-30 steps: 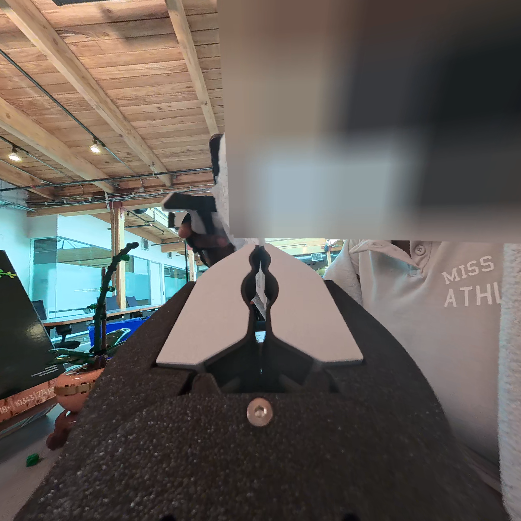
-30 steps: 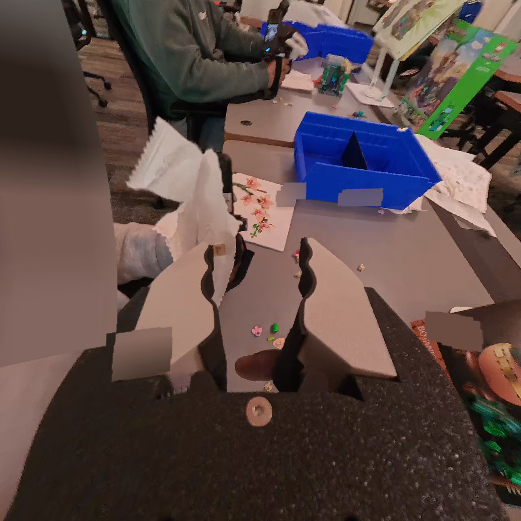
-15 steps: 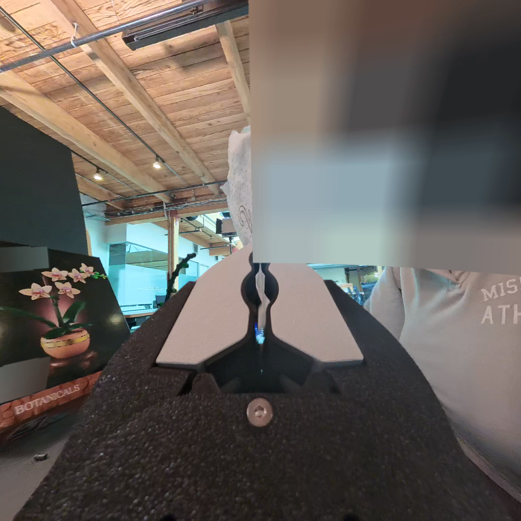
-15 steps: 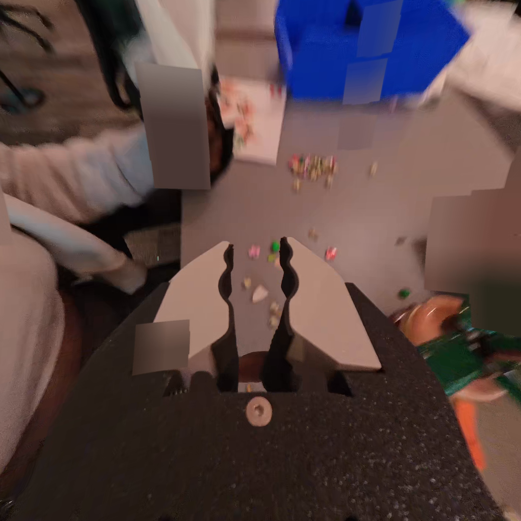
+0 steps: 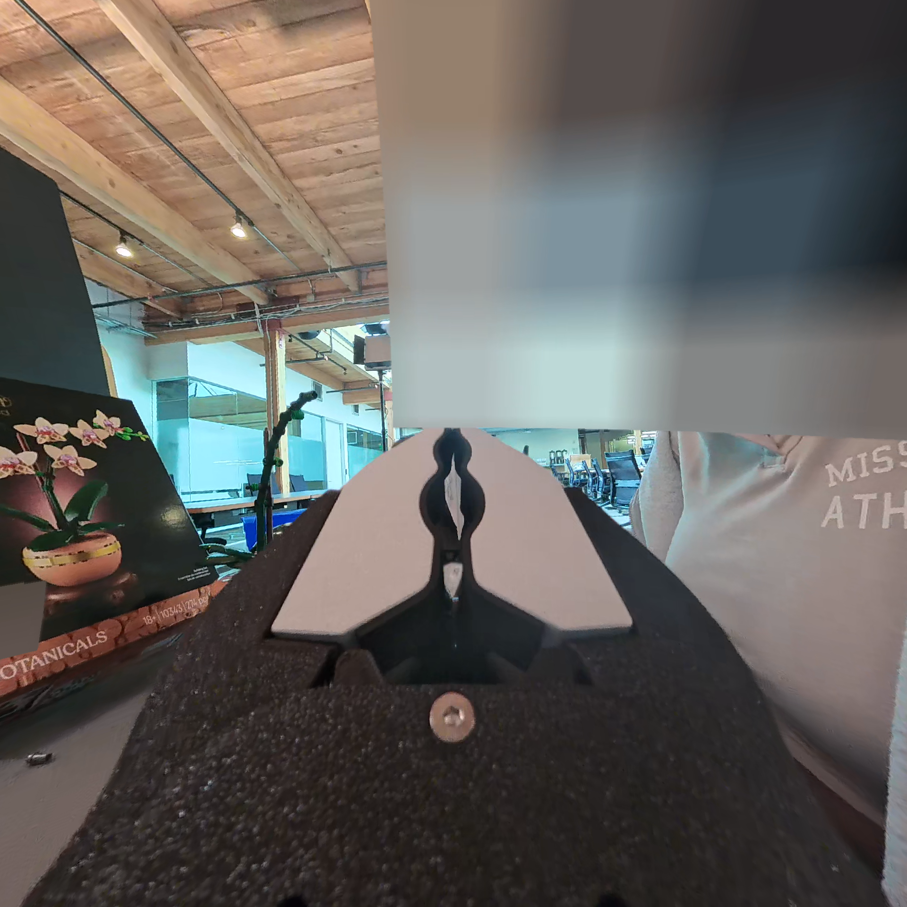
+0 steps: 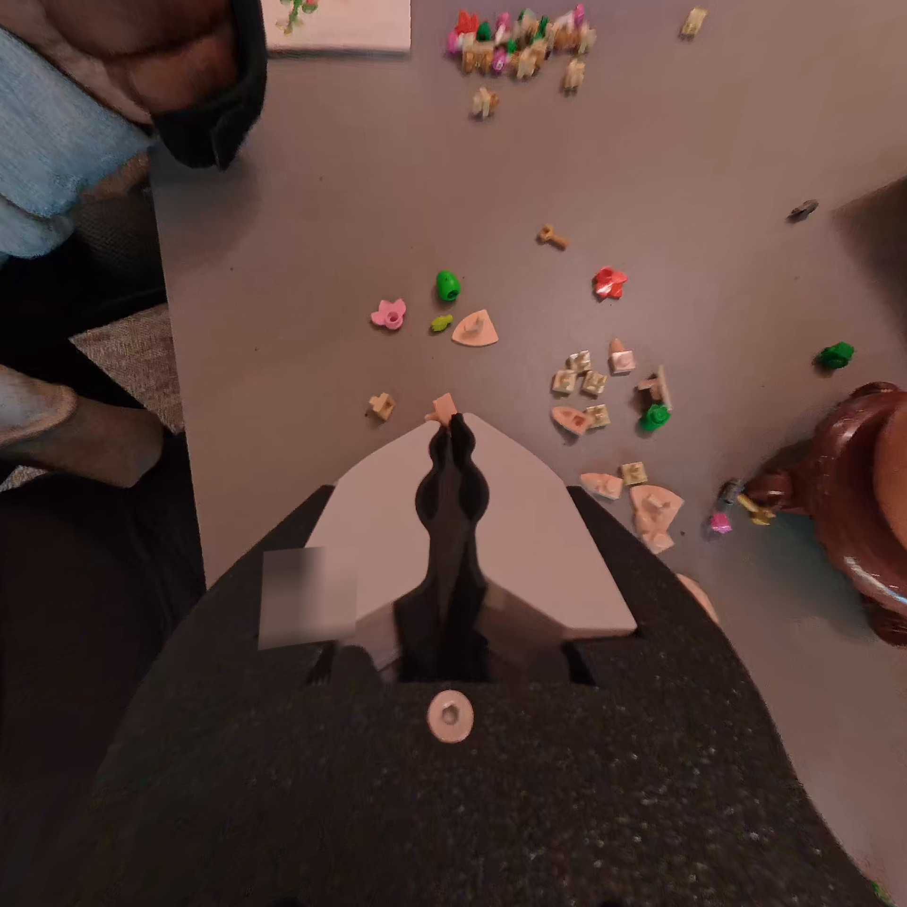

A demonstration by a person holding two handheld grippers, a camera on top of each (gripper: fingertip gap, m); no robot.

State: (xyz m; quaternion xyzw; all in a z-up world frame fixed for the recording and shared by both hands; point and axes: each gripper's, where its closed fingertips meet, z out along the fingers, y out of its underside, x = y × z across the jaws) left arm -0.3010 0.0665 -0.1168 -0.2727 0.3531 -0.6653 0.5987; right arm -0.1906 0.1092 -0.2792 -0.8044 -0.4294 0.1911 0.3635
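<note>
My right gripper (image 6: 454, 423) points down at the grey table (image 6: 319, 221). Its jaws are shut, and a small peach brick piece (image 6: 444, 407) is pinched at the very tips. Loose pieces lie around it: a pink flower (image 6: 388, 314), a green bud (image 6: 447, 285), a peach curved plate (image 6: 475, 330) and a tan stud piece (image 6: 382, 406). My left gripper (image 5: 451, 437) is held up off the table. It is shut on a thin white plastic bag (image 5: 454, 491), seen edge-on between the jaws.
A brown pot model (image 6: 854, 491) stands at the right, and a heap of small pieces (image 6: 520, 41) and a booklet (image 6: 338, 24) lie at the far side. The table's left edge is close. An orchid-picture box (image 5: 88, 505) and a green stem (image 5: 275, 466) stand left of my left gripper, a person (image 5: 785, 589) at its right. Left tips to right tips: about 20 centimeters. My right gripper is the nearer one to the pink flower (image 6: 388, 314): about 6 centimeters, against 15 centimeters. About 6 centimeters separates my right fingertips from the green bud (image 6: 447, 285).
My right gripper has swung down from the open bag to the table and closed from open onto the small peach piece. My left gripper stays shut on the bag and has turned a little.
</note>
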